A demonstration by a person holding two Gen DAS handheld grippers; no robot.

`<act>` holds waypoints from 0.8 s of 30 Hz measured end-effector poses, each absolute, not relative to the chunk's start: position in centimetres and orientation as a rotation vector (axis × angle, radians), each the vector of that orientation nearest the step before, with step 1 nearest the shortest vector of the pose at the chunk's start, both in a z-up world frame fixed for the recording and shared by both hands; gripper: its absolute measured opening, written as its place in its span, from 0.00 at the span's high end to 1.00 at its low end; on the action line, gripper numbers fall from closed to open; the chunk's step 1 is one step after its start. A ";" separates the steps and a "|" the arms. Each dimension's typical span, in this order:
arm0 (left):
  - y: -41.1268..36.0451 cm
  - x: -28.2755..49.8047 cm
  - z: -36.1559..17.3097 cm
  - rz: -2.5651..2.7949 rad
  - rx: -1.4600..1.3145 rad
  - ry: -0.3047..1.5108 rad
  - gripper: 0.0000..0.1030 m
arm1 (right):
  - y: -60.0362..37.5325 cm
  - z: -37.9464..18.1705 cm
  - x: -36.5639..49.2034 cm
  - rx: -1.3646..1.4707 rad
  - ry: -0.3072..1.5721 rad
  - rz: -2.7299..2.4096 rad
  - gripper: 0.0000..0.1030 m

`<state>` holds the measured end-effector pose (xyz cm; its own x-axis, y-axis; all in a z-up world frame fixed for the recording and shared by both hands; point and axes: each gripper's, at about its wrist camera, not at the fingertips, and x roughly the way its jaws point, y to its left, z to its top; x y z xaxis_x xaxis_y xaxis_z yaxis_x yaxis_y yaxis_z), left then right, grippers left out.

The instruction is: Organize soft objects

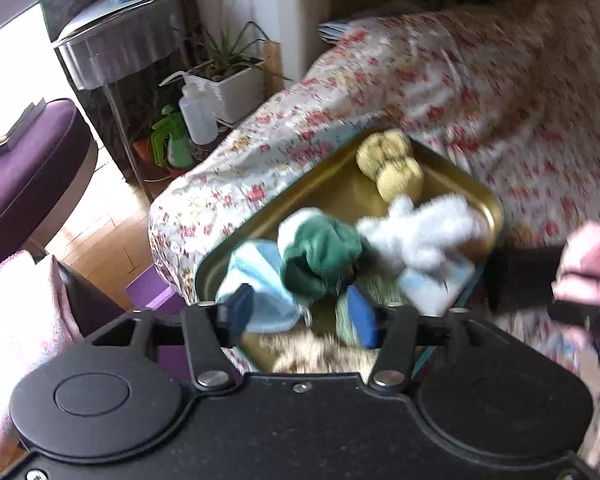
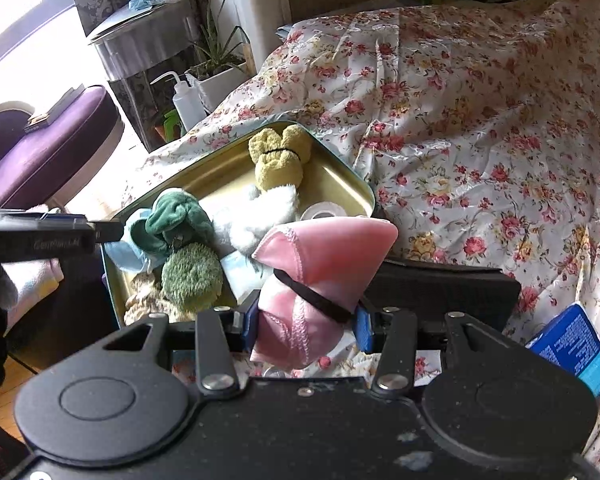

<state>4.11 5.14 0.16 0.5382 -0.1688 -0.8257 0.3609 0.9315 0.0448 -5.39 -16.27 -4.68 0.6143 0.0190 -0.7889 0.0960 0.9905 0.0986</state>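
While your right hand-held gripper (image 2: 305, 320) clamps the pink cloth bundle (image 2: 319, 276) beside the tin (image 2: 339, 168) on the bed (image 2: 479, 120), trust its band; it's light, squashy. Your left hand-held gripper (image 1: 300, 310) hangs open, empty.

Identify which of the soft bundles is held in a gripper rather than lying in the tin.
The pink bundle, tied with a black band, sits clamped in the right gripper; the yellow, green and white ones lie in the tin.

Gripping pink cloth bundle (image 2: 319, 276) between right gripper (image 2: 305, 322) fingers at six o'clock, tin tray (image 2: 339, 178) lying at eleven o'clock
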 end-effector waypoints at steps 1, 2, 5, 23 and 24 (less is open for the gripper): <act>5.3 3.4 0.0 -0.335 0.221 0.963 0.48 | -16.4 -4.8 -5.7 0.140 0.908 -0.038 0.56; 5.5 2.6 -0.3 -0.349 0.216 0.975 0.47 | -16.4 -4.9 -6.0 0.144 0.907 -0.031 0.56; 6.0 -0.1 -2.2 -0.364 0.207 1.022 0.47 | -16.7 -5.2 -6.7 0.149 0.907 -0.012 0.56; 3.9 -8.4 -19.7 -0.264 0.419 1.392 0.48 | -18.3 -5.8 -9.1 0.209 0.880 0.044 0.56; 3.6 -8.4 -20.6 -0.255 0.425 1.410 0.48 | -18.4 -5.8 -9.1 0.212 0.879 0.044 0.56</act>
<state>-8.41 3.61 -20.60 0.1506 0.0777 -0.9855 0.4180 0.8984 0.1347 -9.11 -18.36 -5.82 0.6386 0.1251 -0.7593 0.0487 0.9782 0.2021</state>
